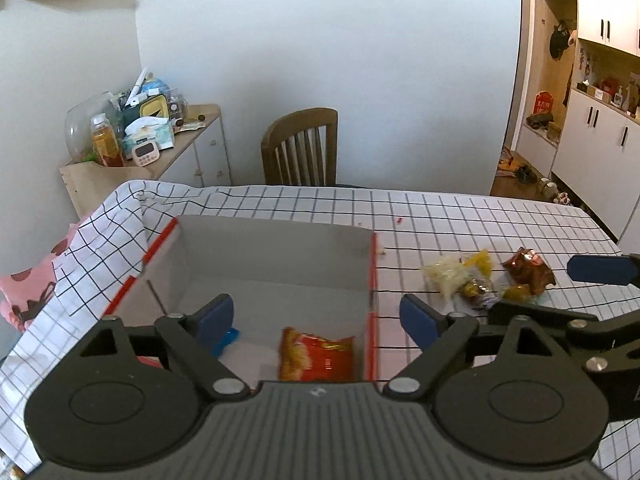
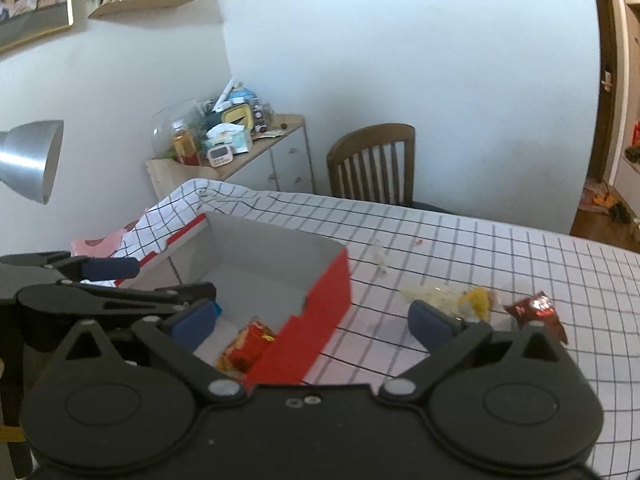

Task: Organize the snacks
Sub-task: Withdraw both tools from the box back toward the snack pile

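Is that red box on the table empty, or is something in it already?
Not empty. The open-topped red box holds an orange-red snack packet and something blue on its floor.

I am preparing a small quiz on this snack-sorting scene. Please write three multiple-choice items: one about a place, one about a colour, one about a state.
1. Where does the orange-red foil snack bag lie?
A. On the wooden chair
B. Inside the open red cardboard box with grey inside
C. On the wall shelf

2. What colour are the lines on the white checked tablecloth?
A. Black
B. Green
C. Pink

3. How do the jaws of the left gripper stand?
A. Shut on a bag
B. Shut on nothing
C. Wide open, holding nothing

Answers:
1 B, both views show the bag on the box floor.
2 A, the grid is dark on white.
3 C, the blue pads stand far apart, with only the box below them.
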The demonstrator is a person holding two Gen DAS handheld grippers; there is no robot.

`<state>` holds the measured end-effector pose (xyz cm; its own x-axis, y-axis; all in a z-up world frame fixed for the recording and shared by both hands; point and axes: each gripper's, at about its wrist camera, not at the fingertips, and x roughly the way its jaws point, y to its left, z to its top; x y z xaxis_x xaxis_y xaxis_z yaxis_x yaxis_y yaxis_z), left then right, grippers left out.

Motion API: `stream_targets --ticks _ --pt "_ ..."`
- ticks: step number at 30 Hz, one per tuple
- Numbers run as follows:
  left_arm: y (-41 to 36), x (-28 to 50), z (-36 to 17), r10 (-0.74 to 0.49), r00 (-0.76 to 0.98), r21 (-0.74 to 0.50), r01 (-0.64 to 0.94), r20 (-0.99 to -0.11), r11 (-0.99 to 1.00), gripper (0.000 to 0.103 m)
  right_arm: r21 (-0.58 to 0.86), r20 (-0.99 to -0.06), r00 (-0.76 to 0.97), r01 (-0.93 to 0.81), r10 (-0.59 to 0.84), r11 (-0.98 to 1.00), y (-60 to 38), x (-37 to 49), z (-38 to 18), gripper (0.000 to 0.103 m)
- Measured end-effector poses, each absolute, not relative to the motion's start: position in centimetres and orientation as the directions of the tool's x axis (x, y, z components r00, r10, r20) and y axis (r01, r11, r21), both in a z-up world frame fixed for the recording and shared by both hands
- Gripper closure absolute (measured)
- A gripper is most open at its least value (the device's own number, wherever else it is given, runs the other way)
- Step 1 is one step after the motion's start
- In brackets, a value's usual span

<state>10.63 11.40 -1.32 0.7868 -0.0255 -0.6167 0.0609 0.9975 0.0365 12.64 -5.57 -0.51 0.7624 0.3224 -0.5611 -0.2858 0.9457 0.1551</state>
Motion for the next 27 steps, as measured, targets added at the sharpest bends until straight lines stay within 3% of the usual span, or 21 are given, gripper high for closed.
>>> stream_targets --ticks 3,27 --pt "9.5 10.5 -1.4 -0.032 0.791 0.033 0.066 -0.611 0.997 0.005 0.169 -0.557 0.767 -0.271 0.318 0.948 -7.7 12.2 -0.6 0.000" --pt "-2.3 12.1 -3.4 -0.096 0.777 0.000 0.122 -0.623 0.993 0.005 0.207 -0.541 0.818 -0.096 0.196 0.974 -21.3 12.3 -3.7 0.000"
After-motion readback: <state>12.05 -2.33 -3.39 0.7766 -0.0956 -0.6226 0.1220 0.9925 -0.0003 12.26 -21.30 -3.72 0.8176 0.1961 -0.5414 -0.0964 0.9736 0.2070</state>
